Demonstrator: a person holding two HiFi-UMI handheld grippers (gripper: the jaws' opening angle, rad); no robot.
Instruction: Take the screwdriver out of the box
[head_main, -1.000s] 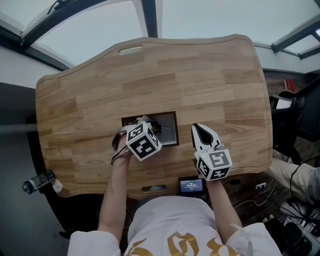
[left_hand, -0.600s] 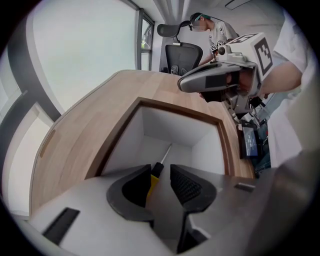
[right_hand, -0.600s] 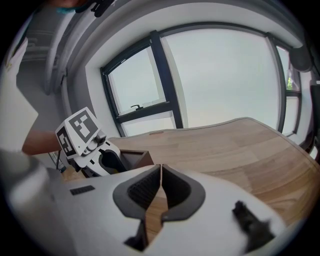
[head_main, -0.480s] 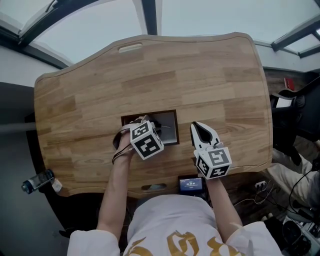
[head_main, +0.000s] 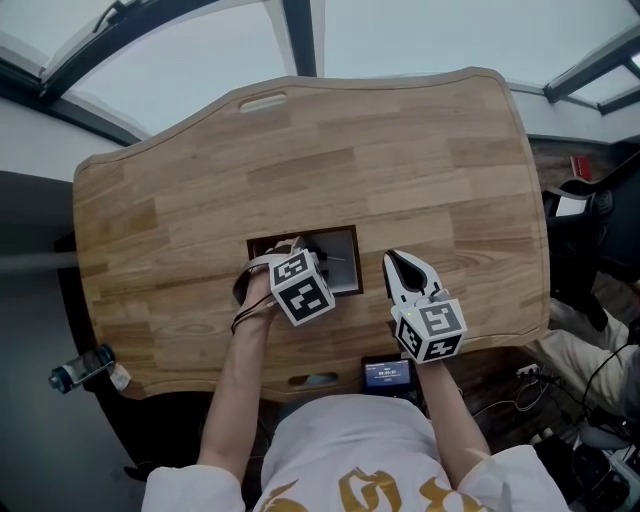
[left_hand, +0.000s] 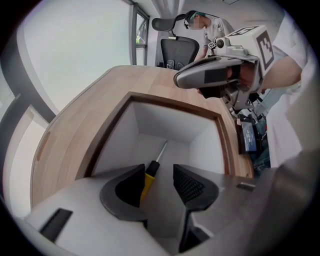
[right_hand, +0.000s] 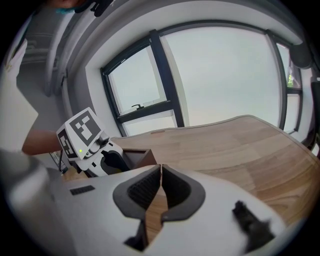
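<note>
A box (head_main: 345, 232) with a dark brown rim and white inside sits sunk in the wooden table (head_main: 400, 150). In the left gripper view a screwdriver (left_hand: 149, 172) with a yellow and black handle lies on the box's white floor (left_hand: 170, 150), its thin shaft pointing away. My left gripper (left_hand: 159, 176) points steeply down into the box, its jaws opening. The handle lies between them beside the left pad, and neither pad presses on it. Seen from the head, its marker cube (head_main: 302, 288) hides the jaws. My right gripper (head_main: 398, 262) rests shut on the table right of the box, holding nothing.
A small device with a lit screen (head_main: 387, 374) sits at the table's near edge. The table's far side has a handle slot (head_main: 262, 101). A black office chair (left_hand: 179, 50) and a person stand beyond the table. More chairs and cables (head_main: 590, 250) lie to the right.
The left gripper's marker cube has shifted slightly right and rolled a little over the box. The right gripper has stayed where it was.
</note>
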